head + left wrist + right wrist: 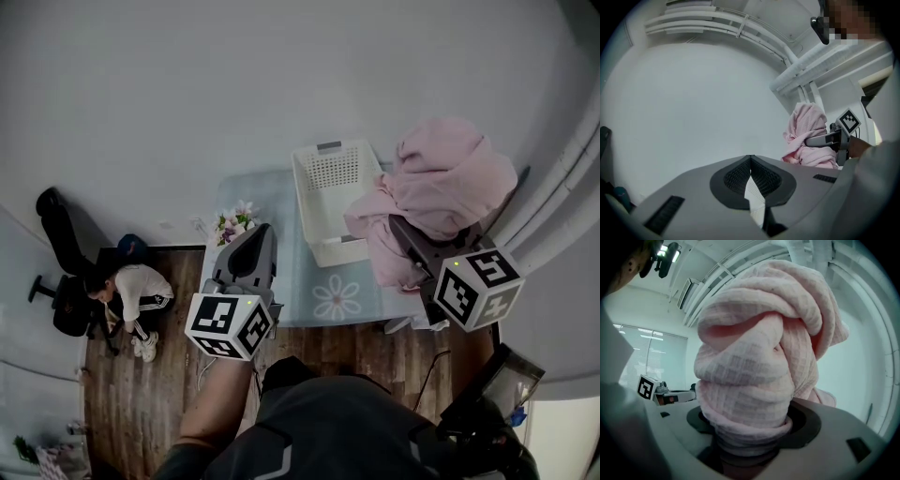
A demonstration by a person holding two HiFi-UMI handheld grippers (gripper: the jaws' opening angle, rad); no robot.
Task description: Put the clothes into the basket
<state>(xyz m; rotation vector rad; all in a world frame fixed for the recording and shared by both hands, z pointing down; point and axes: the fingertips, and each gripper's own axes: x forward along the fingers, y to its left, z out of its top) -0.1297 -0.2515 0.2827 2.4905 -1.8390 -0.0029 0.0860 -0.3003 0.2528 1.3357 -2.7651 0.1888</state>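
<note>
My right gripper point(405, 232) is shut on a bunched pink waffle-knit garment point(448, 178), held up beside the right end of the white perforated basket point(315, 187). The garment point(759, 357) fills the right gripper view, rising out of the jaws point(747, 437). The basket stands on the pale blue table point(281, 281) and looks empty. Over the table's left front corner, my left gripper point(261, 234) is shut with nothing in it. In the left gripper view its tips point(750, 158) meet, and the pink garment point(808, 136) hangs in the right gripper point(832, 139) beyond them.
A small bunch of flowers point(234, 223) lies at the table's left edge. A person point(131, 291) crouches on the wooden floor to the left, next to a black office chair point(61, 272). A dark device point(506, 375) sits at the lower right.
</note>
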